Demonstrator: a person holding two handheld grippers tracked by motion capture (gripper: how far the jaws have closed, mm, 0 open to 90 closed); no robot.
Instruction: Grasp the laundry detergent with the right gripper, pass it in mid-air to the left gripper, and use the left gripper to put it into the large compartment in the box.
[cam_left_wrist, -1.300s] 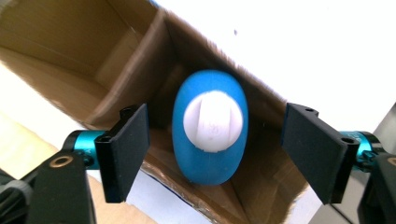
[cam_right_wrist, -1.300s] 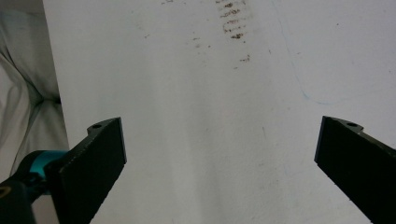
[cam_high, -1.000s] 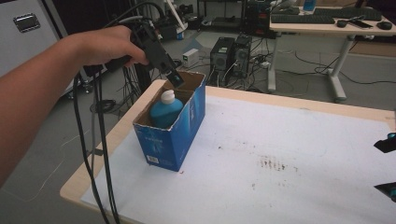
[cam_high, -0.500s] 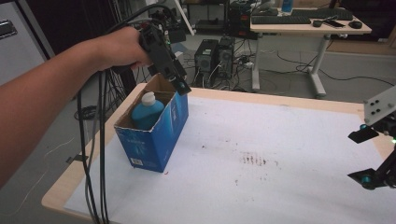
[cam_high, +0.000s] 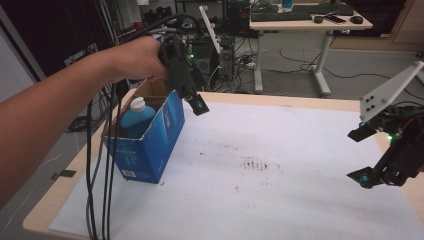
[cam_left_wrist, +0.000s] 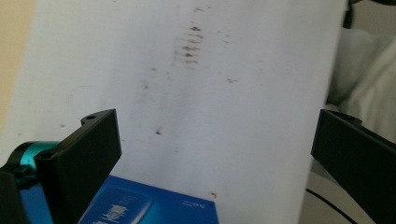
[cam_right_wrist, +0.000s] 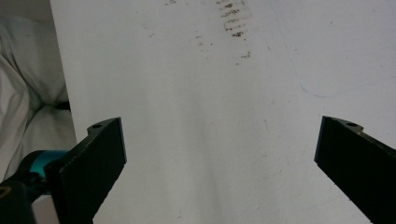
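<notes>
left gripper (cam_high: 197, 104): jaws spread wide, having just been opening, nothing between them, held above the box's right rim
right gripper (cam_high: 364, 156): jaws wide apart, empty, at the table's right edge
blue cardboard box (cam_high: 150, 140): stands on the white sheet (cam_high: 280, 165), table's left side
blue bottle (cam_high: 136, 119): upright inside the box, white cap up

A white sheet (cam_high: 280, 195) with brownish smudges (cam_high: 255, 163) covers the wooden table (cam_high: 45, 210). Beyond it stands a desk (cam_high: 310, 22) bearing a keyboard (cam_high: 280, 16).

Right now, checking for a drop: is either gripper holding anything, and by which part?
Nothing is held. The left gripper, jaws just opened, hangs beside the blue box; the right gripper is open too.
</notes>
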